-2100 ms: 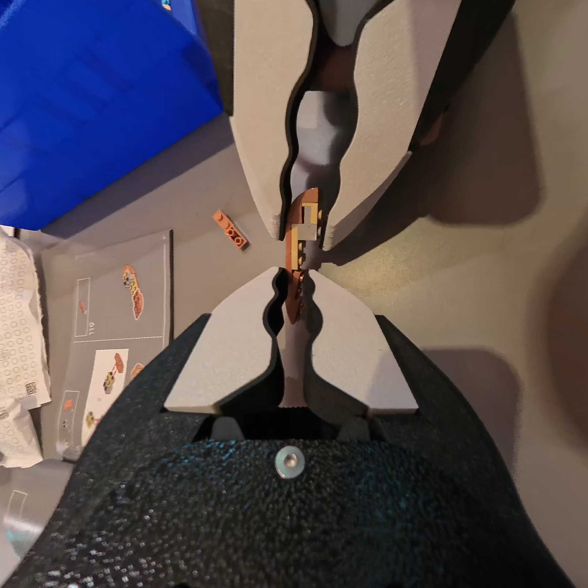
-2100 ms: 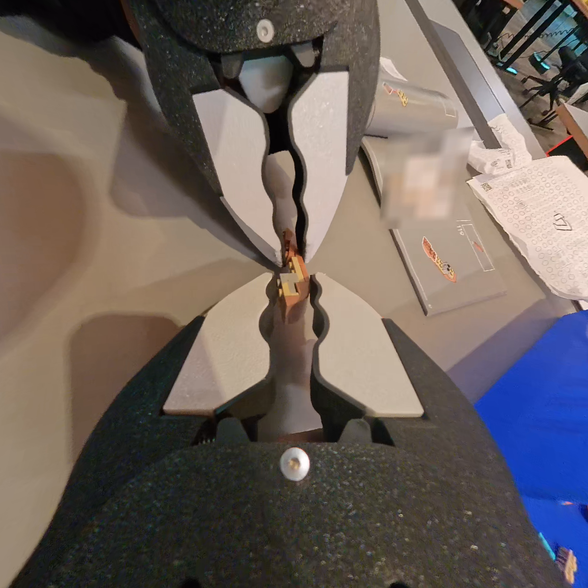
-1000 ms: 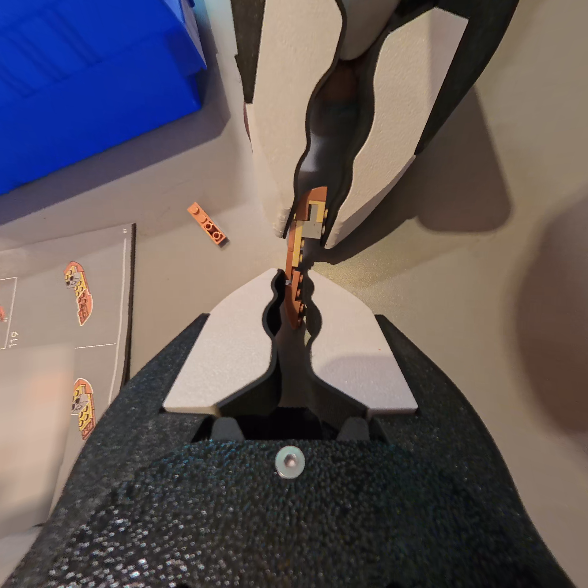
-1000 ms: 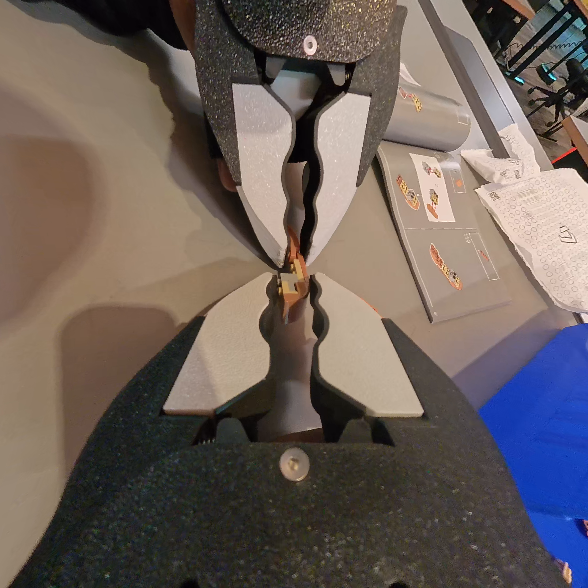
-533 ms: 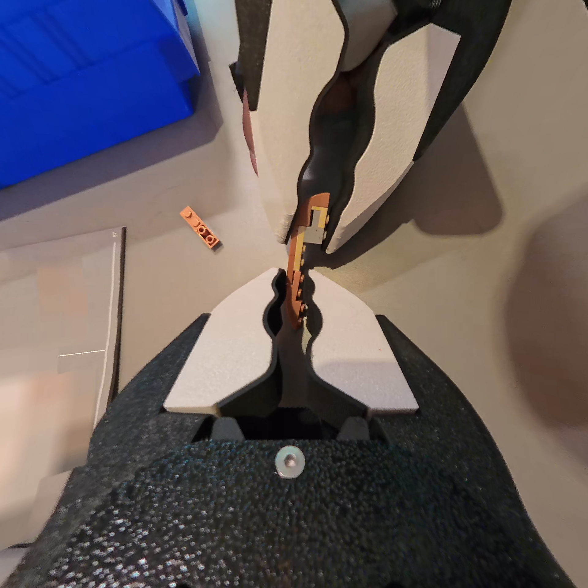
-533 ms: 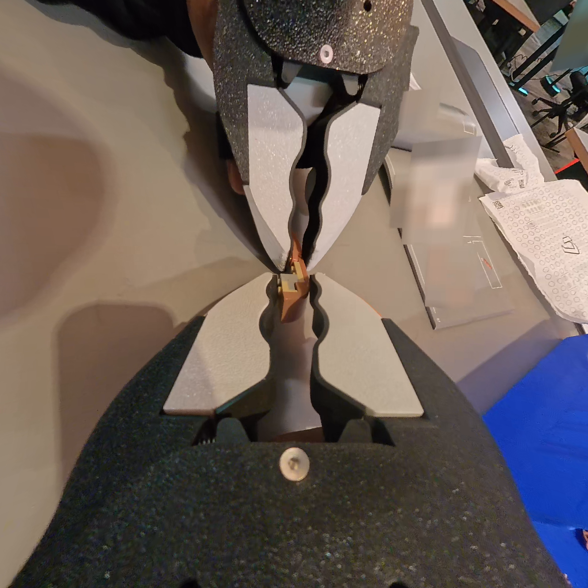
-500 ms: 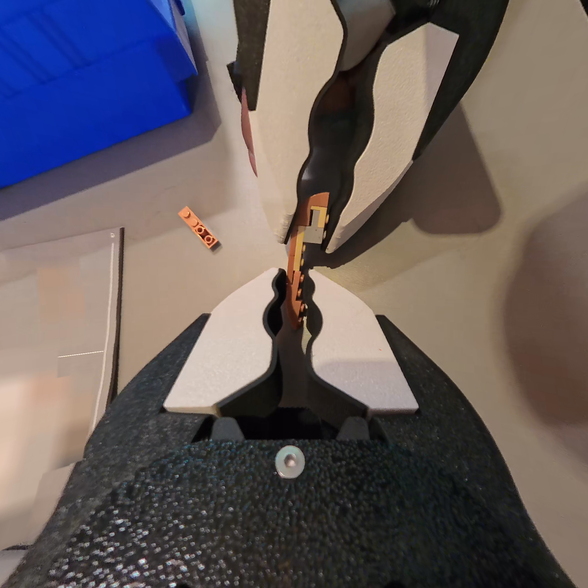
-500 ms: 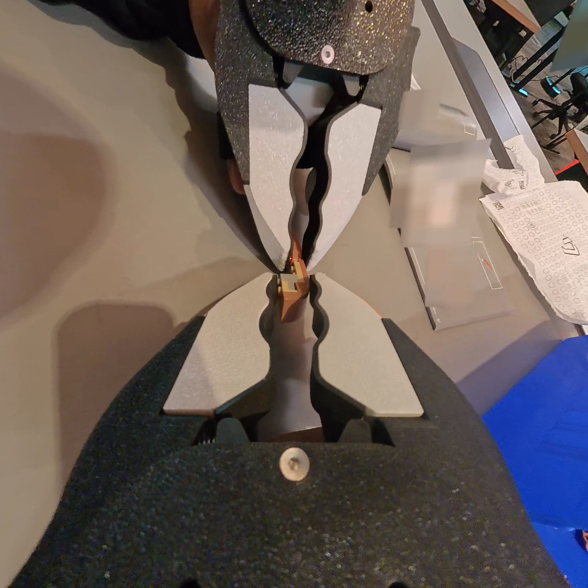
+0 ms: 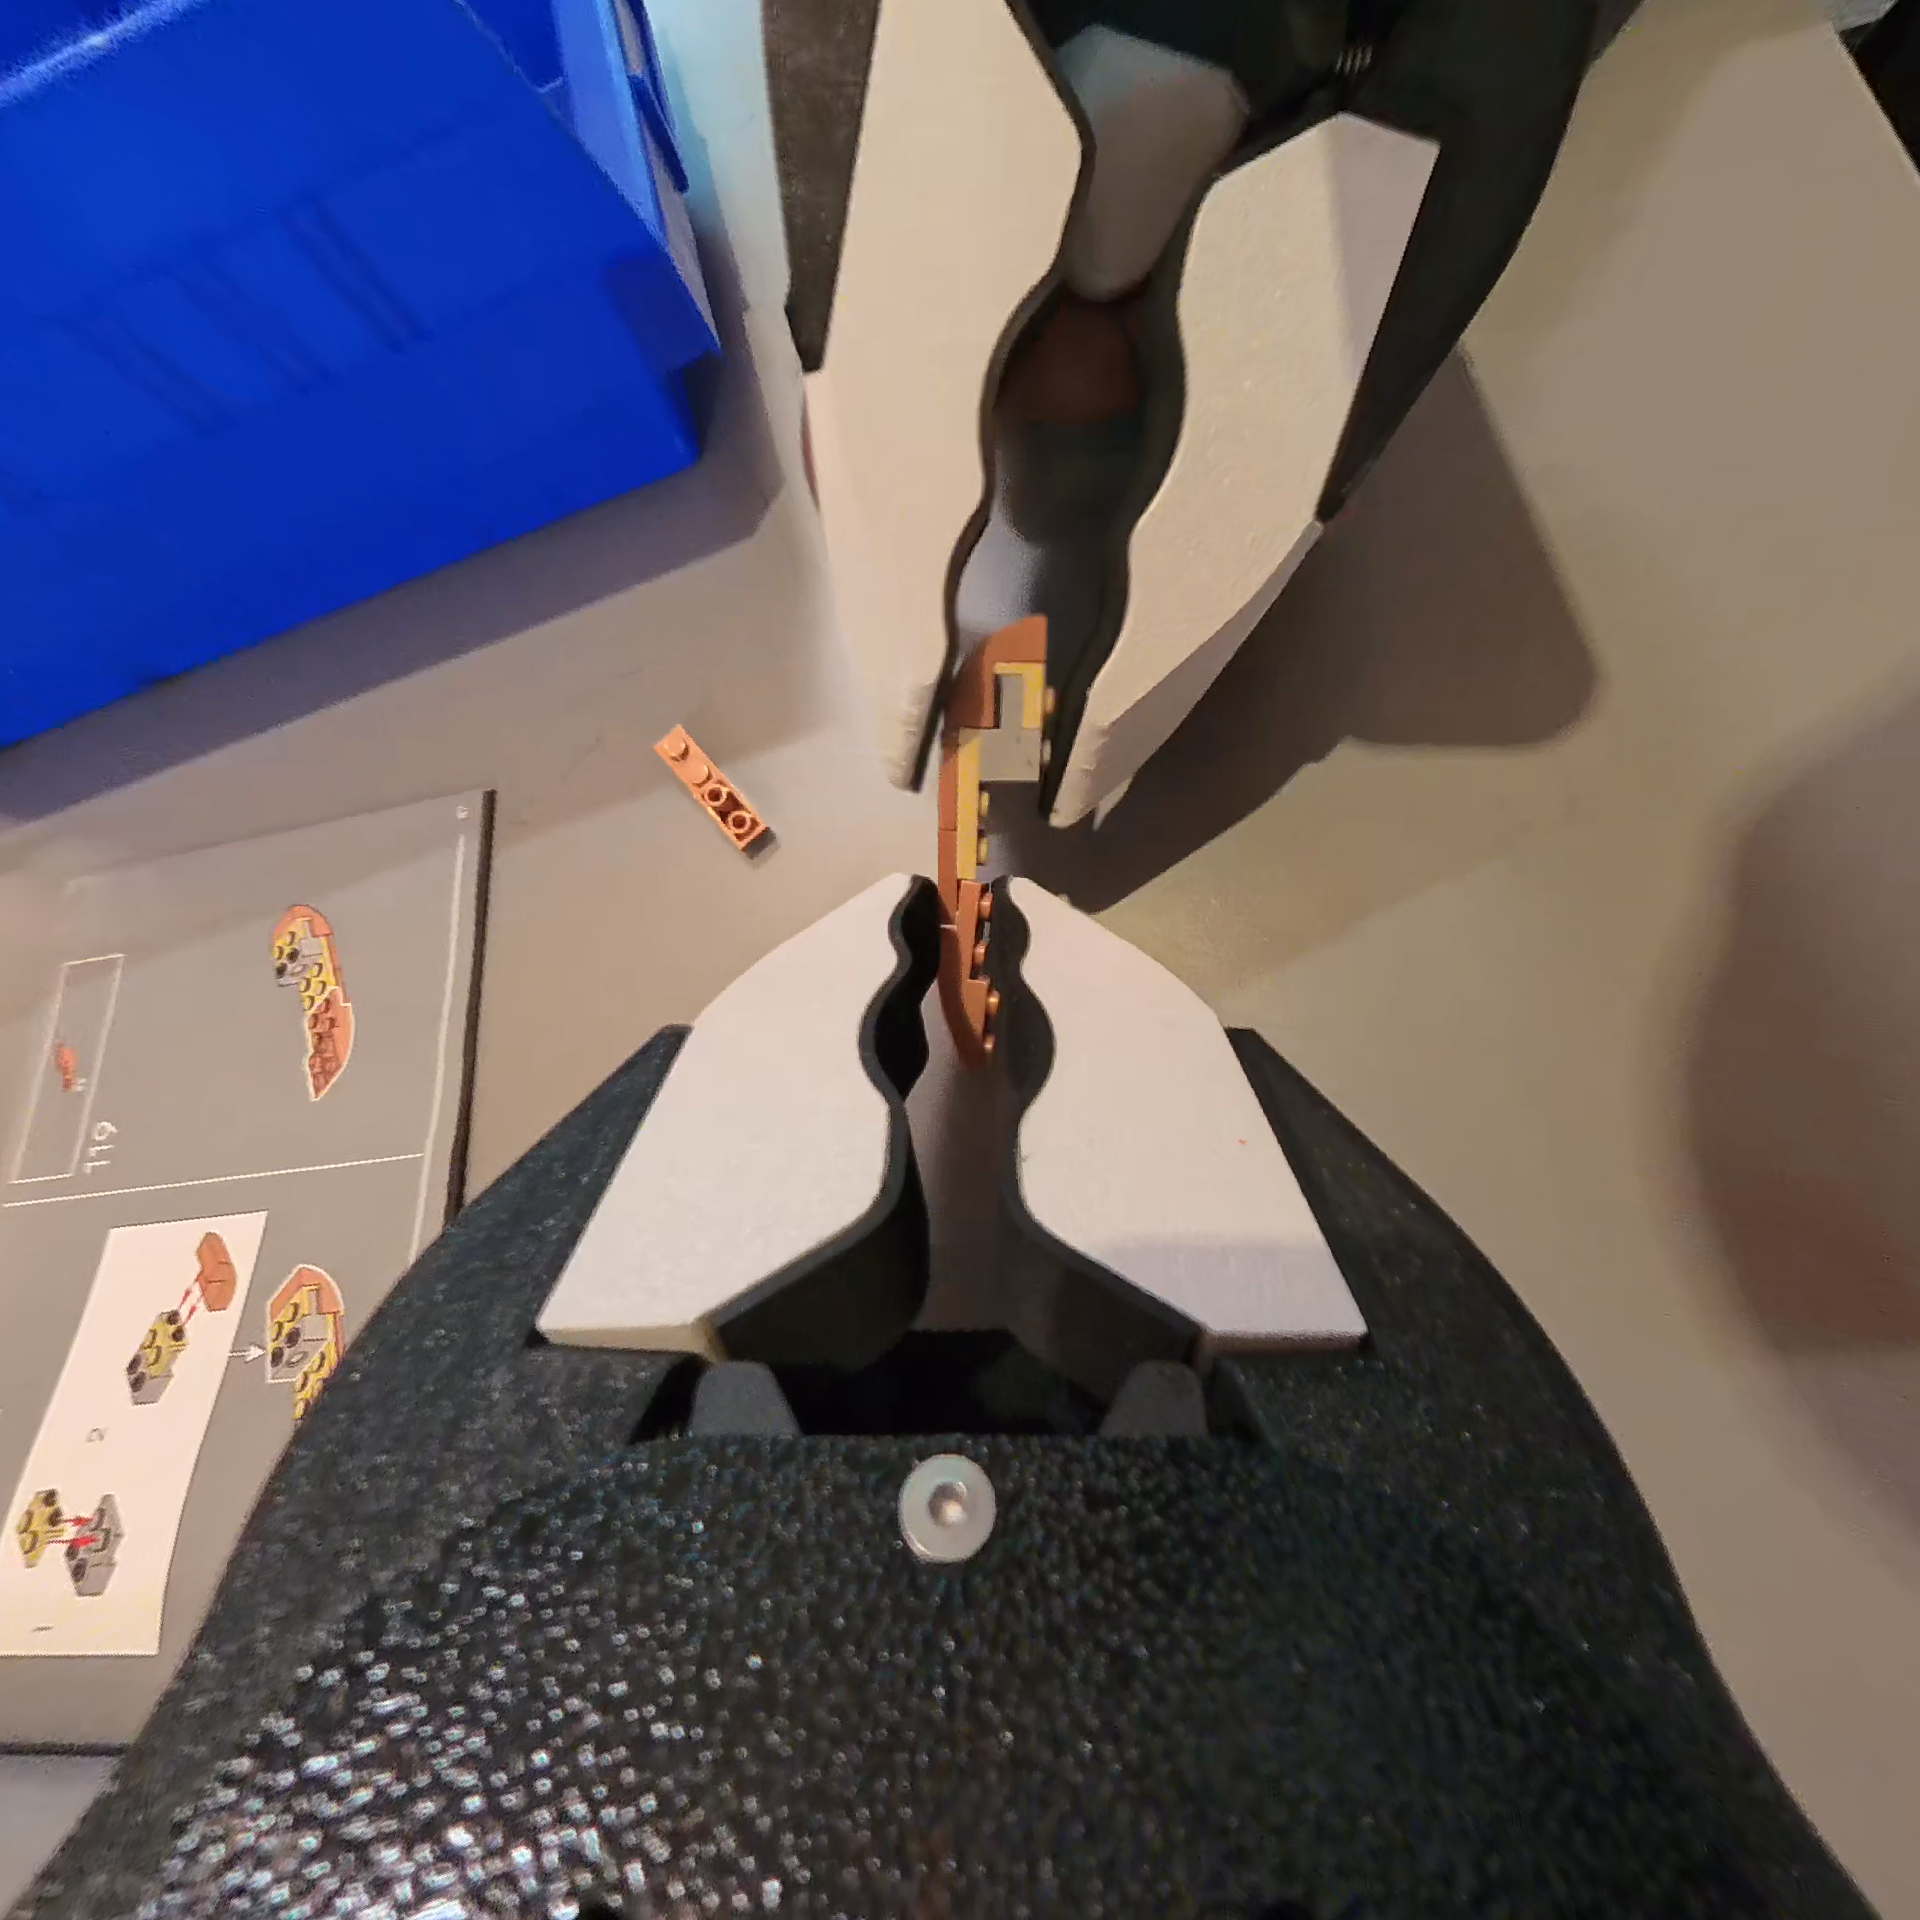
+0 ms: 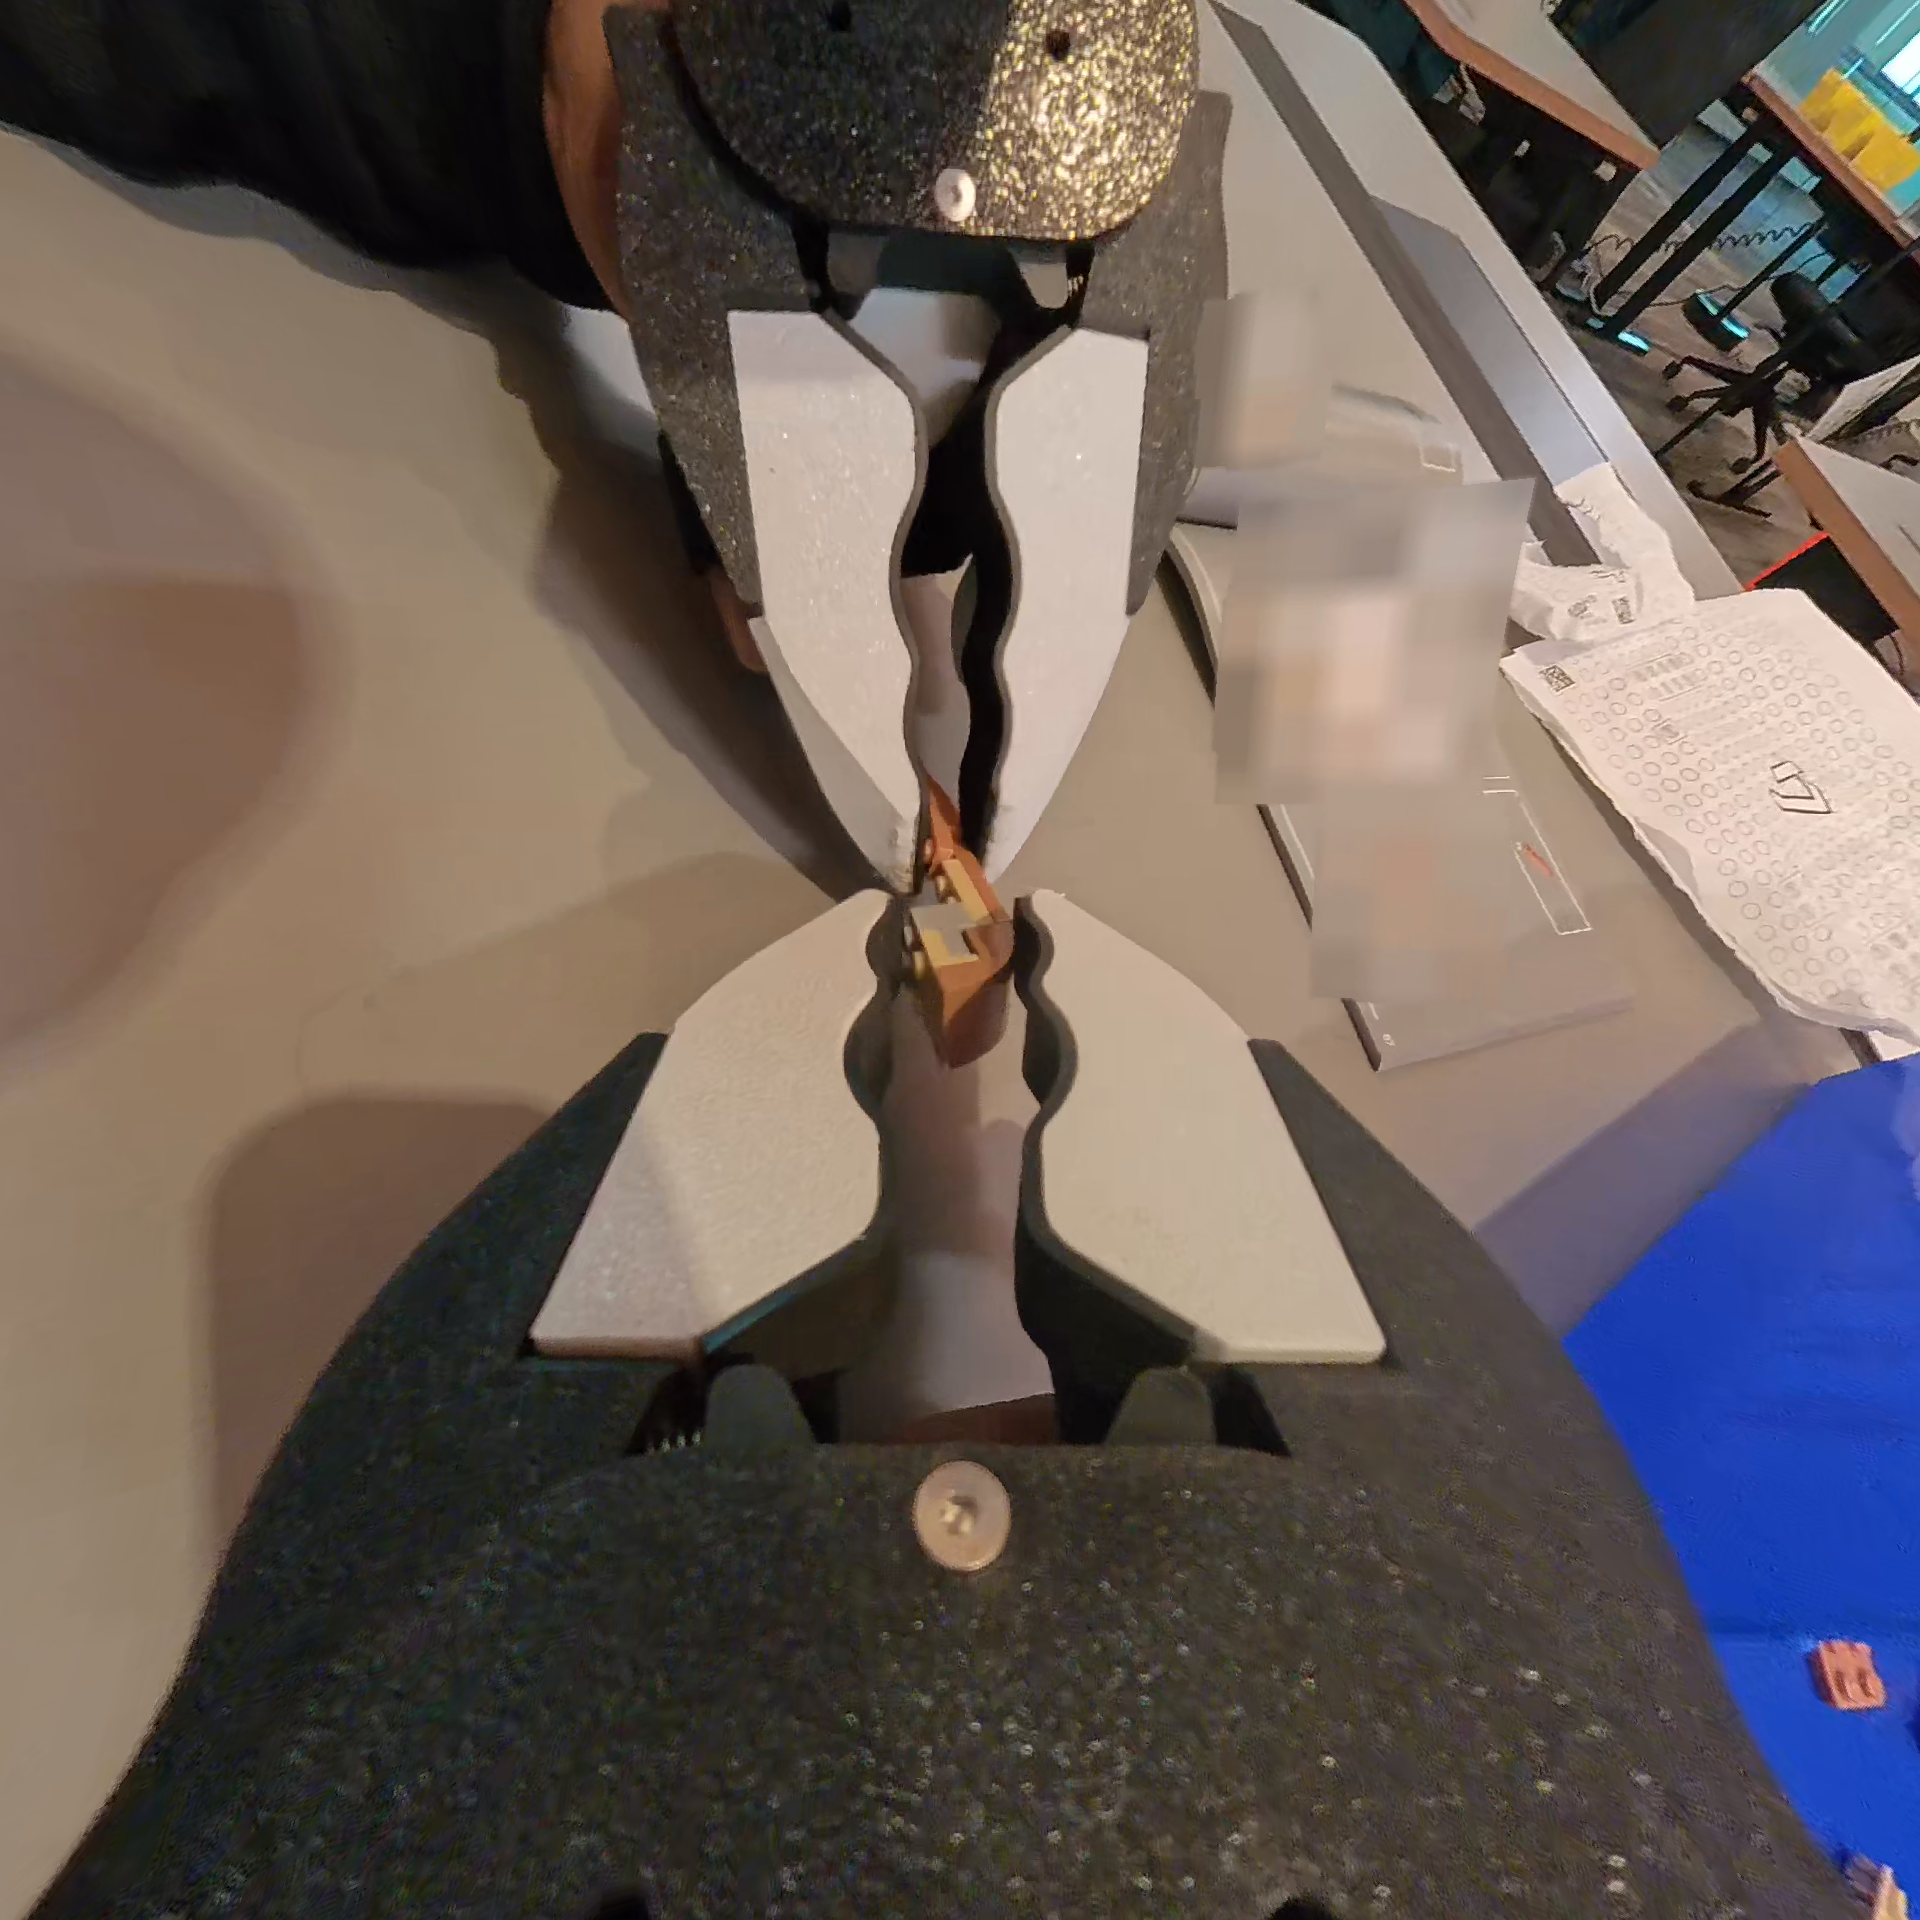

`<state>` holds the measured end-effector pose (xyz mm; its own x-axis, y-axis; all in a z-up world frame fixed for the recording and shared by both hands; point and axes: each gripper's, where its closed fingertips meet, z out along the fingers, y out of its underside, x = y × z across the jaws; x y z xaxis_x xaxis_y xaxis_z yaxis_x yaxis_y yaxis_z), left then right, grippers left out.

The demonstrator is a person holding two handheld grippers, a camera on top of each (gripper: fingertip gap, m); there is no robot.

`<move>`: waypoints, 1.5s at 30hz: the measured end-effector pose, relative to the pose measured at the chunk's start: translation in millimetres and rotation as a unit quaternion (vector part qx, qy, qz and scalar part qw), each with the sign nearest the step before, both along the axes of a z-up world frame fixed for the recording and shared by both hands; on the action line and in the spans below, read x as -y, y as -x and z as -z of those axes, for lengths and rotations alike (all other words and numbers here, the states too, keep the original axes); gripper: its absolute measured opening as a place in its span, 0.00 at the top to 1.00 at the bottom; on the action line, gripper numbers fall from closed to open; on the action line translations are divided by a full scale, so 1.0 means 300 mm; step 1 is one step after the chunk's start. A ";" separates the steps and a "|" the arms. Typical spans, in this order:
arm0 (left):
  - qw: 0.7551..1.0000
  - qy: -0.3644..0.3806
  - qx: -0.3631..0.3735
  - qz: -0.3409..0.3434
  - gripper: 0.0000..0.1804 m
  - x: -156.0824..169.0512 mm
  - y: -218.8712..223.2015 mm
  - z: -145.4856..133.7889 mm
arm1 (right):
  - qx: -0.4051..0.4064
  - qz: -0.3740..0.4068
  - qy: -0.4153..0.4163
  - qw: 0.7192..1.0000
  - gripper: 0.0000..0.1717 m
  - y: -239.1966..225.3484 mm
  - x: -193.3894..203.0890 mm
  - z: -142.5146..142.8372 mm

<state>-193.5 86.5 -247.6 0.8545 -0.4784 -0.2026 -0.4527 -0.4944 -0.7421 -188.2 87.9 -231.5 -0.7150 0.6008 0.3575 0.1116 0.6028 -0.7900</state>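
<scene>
1. Both the left tongs point(image 9: 961, 883) and right tongs point(image 10: 956, 914) clench one brown brick assembly point(image 9: 971, 831) above the counter point(image 9: 1455, 987).
2. Nearby lie a loose orange plate point(image 9: 715, 793), an instruction booklet point(image 9: 239, 1039) and a blue bin point(image 9: 312, 312).
3. The booklet has slid back into the left view.

Blue bin point(image 9: 312, 343) is sitting at the edge of the grey table point(image 9: 1558, 1039), with a grey instruction booklet point(image 9: 239, 1143) lying open next to it. One loose orange stud plate point(image 9: 715, 796) is lying by itself between the booklet and the bin. Crumpled white paper bags point(image 10: 1745, 790) are piling up past the booklet, and office chairs point(image 10: 1766, 343) are standing way back in the room.
</scene>
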 end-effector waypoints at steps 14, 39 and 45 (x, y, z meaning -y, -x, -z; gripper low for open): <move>1.000 0.005 -0.025 -0.011 0.95 -0.009 0.008 0.011 | 0.036 0.027 -0.019 0.999 0.88 0.009 -0.027 0.034; 1.000 0.014 0.001 0.002 0.94 0.002 -0.004 0.027 | 0.058 0.004 0.031 0.998 0.89 -0.006 0.006 0.016; 1.000 0.020 0.004 0.003 0.94 0.004 -0.008 0.033 | 0.060 0.001 0.016 0.998 0.89 -0.009 0.010 0.027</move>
